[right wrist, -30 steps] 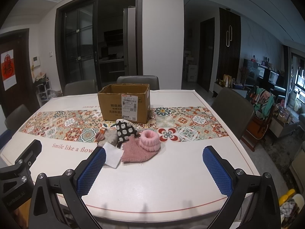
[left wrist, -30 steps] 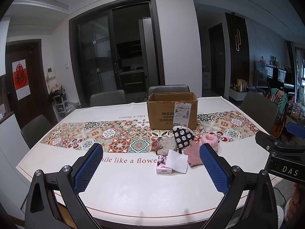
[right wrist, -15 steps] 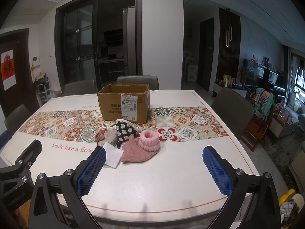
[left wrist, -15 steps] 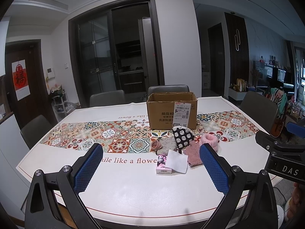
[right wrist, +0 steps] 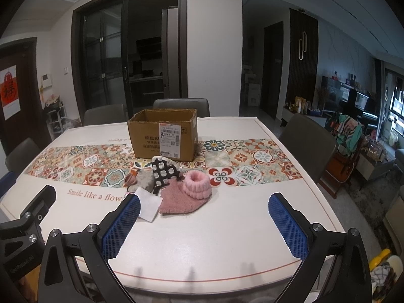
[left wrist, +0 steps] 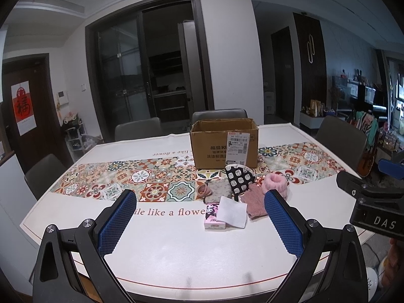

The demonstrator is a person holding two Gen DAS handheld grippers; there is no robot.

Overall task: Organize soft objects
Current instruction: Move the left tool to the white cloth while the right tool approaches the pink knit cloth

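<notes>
A heap of soft things lies mid-table before an open cardboard box [left wrist: 224, 143] [right wrist: 164, 133]: a pink fluffy scrunchie [right wrist: 197, 184] [left wrist: 275, 182] on a pink cloth [right wrist: 180, 200] [left wrist: 255, 200], a black-and-white patterned pouch [right wrist: 164, 172] [left wrist: 238, 178], a grey cloth [left wrist: 218, 189] [right wrist: 146, 178], a brown hair tie [left wrist: 203, 190] [right wrist: 130, 178], a white tissue [left wrist: 232, 212] [right wrist: 148, 202] and a pink tissue pack [left wrist: 213, 219]. My left gripper [left wrist: 200, 223] is open and empty above the near table. My right gripper [right wrist: 204, 226] is open and empty, near the heap's front.
The table [left wrist: 176, 247] has a white cloth with a patterned tile runner [left wrist: 141, 176]. Grey chairs [right wrist: 306, 139] stand around it. The right gripper's body [left wrist: 373, 202] shows at the right of the left wrist view; the left one's [right wrist: 25, 224] shows at the left of the right wrist view.
</notes>
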